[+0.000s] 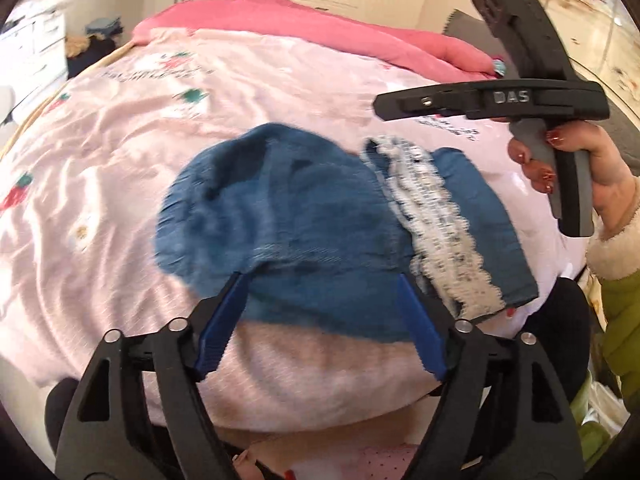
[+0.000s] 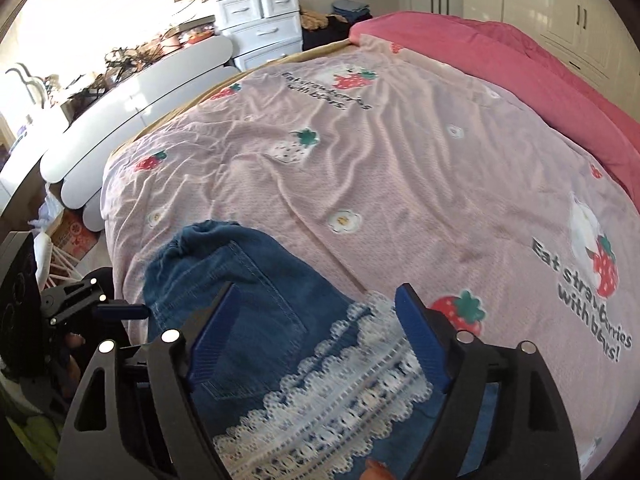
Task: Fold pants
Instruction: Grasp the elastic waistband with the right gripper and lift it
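Note:
Small blue denim pants [image 1: 276, 224] with a white lace trim [image 1: 432, 220] lie folded on the pink strawberry-print bedcover [image 1: 120, 160]. My left gripper [image 1: 320, 280] is open, its blue pads on either side of the near edge of the denim. My right gripper [image 2: 316, 292] is open above the pants [image 2: 240, 288] and the lace [image 2: 340, 392]. The right gripper's body [image 1: 520, 96] shows in the left wrist view, held above the bed at the right. The left gripper [image 2: 120, 312] shows at the left edge of the right wrist view.
A rolled pink quilt [image 1: 320, 28] lies along the far side of the bed. White drawers [image 2: 260, 24] and a cluttered white bench [image 2: 132, 104] stand beyond the bed's left side. White wardrobes [image 2: 560, 8] line the back wall.

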Demonstrator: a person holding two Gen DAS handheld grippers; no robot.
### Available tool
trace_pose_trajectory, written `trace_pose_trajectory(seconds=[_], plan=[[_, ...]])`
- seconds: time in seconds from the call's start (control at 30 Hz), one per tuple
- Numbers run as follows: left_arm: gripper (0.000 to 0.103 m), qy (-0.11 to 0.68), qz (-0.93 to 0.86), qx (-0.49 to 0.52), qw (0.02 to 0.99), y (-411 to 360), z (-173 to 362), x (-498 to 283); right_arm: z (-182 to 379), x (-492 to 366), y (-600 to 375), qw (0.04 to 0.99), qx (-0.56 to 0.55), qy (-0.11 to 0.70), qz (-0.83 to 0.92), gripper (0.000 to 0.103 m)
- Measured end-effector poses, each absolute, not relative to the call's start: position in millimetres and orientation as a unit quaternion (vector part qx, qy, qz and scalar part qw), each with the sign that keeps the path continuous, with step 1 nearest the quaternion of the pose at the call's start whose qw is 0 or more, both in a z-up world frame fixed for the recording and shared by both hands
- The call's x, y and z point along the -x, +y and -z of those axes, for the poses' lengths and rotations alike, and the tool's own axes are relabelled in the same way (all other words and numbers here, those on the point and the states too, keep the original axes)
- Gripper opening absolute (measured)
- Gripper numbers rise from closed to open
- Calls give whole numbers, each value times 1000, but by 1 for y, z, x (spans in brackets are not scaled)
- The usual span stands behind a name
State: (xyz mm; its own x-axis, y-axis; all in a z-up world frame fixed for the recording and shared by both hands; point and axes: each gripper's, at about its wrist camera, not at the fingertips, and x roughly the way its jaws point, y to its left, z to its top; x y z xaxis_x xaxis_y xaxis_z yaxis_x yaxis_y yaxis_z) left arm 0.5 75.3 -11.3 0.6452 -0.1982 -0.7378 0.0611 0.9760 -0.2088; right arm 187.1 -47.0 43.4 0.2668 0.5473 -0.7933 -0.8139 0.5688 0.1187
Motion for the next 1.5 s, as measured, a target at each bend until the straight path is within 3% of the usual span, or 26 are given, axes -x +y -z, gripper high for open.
trace_pose_trajectory(seconds=[0.27, 0.97, 1.0, 1.07, 1.27, 1.5], plan=[[80, 430, 55, 145, 889, 107, 21, 3, -36, -181, -5, 754, 185, 421, -469, 88], [81, 440, 86, 232, 863, 121, 40, -8, 8, -204, 84, 645, 187, 522, -526, 88], [82, 440, 86, 233, 863, 121, 40, -8, 11, -204, 85, 638, 186, 530, -527, 86], [83, 440, 87, 234, 863, 121, 41, -10, 19, -201, 87, 624, 187, 545, -528, 63], [86, 438, 90, 242, 861, 122, 45, -15, 7, -195, 68, 643, 191, 514, -536, 37], [87, 431, 93, 251, 862, 121, 45, -24, -22, -196, 29, 646, 130, 481, -578, 35]])
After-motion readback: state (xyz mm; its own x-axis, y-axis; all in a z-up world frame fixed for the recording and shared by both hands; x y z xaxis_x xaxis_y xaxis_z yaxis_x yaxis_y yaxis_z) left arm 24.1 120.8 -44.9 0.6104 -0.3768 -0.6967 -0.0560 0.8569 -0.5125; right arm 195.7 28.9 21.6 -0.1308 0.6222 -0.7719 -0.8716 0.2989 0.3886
